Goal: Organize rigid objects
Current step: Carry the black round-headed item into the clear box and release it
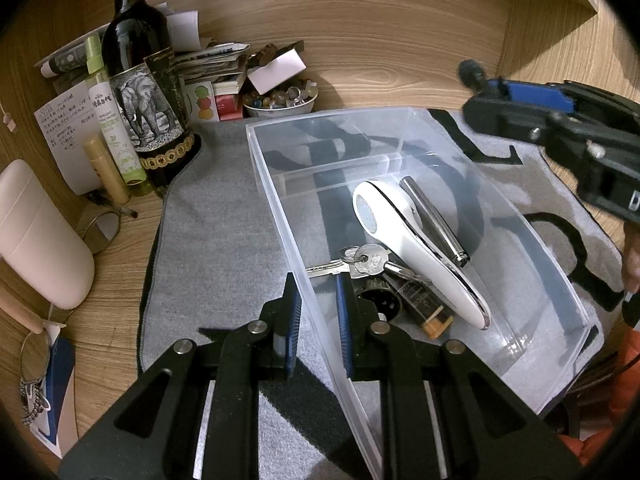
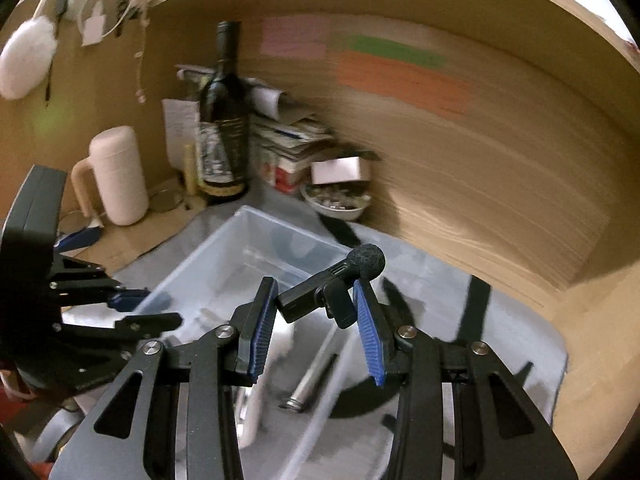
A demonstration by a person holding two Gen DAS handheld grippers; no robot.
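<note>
My two grippers at the clear bin

My left gripper (image 1: 316, 300) pinches the clear bin (image 1: 560, 276) by its near wall; my right gripper (image 2: 316, 320) grasps a small microphone (image 2: 332, 286) above the bin, where keys (image 1: 362, 262) and a white handheld device (image 1: 404, 240) lie.

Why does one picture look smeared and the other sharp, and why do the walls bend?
Right wrist view: motion blur smears the wine bottle and clear bin, while the small microphone between the right gripper fingers stays sharp. Left wrist view: crisp, with glare on the clear bin and white handheld device. Both: fisheye lenses bow the wooden walls and darken the corners.
</note>
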